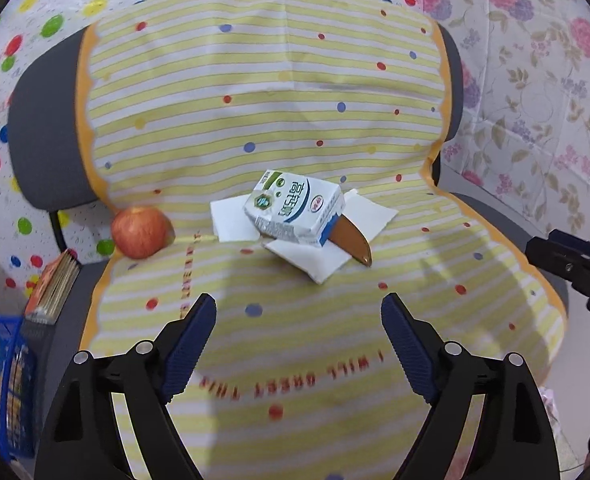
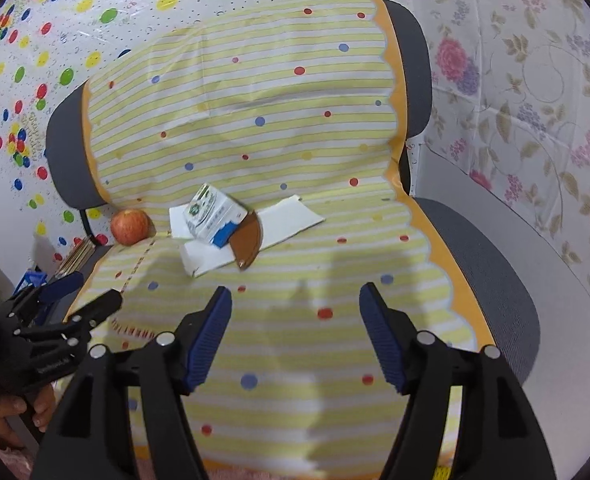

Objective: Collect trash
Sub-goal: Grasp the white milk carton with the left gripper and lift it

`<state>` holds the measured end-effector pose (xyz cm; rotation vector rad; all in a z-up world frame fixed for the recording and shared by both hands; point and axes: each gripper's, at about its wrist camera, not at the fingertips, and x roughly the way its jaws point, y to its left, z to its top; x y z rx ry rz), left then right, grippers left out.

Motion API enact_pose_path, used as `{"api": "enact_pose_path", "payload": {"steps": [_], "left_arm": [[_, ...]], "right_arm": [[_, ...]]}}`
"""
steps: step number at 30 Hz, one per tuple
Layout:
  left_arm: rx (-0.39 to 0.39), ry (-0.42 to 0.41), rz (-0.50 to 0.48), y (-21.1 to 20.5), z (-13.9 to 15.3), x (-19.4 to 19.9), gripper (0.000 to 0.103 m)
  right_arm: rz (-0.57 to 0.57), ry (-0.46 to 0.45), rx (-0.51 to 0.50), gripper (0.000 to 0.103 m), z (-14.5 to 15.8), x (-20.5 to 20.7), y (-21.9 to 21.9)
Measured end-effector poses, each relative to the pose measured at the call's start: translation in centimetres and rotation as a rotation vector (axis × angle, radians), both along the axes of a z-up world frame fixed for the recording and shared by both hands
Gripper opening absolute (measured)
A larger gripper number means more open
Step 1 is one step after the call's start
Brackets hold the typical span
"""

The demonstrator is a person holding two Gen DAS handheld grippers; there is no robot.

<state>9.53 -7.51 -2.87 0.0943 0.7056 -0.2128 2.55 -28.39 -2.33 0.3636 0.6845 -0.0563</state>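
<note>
Three trash items mid-seat on the cover (image 1: 279,92): carton (image 1: 295,212) atop tissues (image 1: 315,260) and brown blade (image 1: 353,242). Carton likely light, crushable; grip across narrow sides. Tissues limp; pinch an edge. Apple (image 1: 141,232) left, well apart; no obstruction. Left gripper (image 1: 299,316) and right gripper (image 2: 295,304) both spread, empty, short of pile.

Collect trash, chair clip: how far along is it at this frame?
Nothing looks collected yet. The milk carton still lies on the white paper sheets with a brown piece under it, apple alongside. In hand: nothing; left claw and right claw are both open and empty. All pickups remain.
</note>
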Motion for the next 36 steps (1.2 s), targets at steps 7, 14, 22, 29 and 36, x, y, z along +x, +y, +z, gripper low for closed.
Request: {"api": "enact_pose_path", "payload": {"steps": [7, 14, 22, 29, 36], "left_arm": [[0.043, 0.028, 0.026, -3.8, -1.8, 7.0, 0.084], [0.113, 0.060, 0.060, -6.8, -3.9, 12.2, 0.084], [0.304, 0.105, 0.077, -10.3, -5.6, 16.2, 0.084], [0.346, 0.097, 0.096, -8.0, -5.5, 16.7, 0.057], [0.066, -0.062, 0.053, 0.2, 0.5, 9.7, 0.046]], "right_arm": [[-0.051, 0.029, 0.012, 0.069, -1.3, 5.7, -3.3], [-0.067, 0.047, 0.049, 0.069, -2.9, 8.8, -5.7], [-0.080, 0.052, 0.083, 0.068, -3.8, 10.1, -6.9], [-0.073, 0.051, 0.078, 0.068, -3.3, 9.0, -6.3], [-0.044, 0.048, 0.069, 0.063, -2.7, 7.8, -4.4]]}}
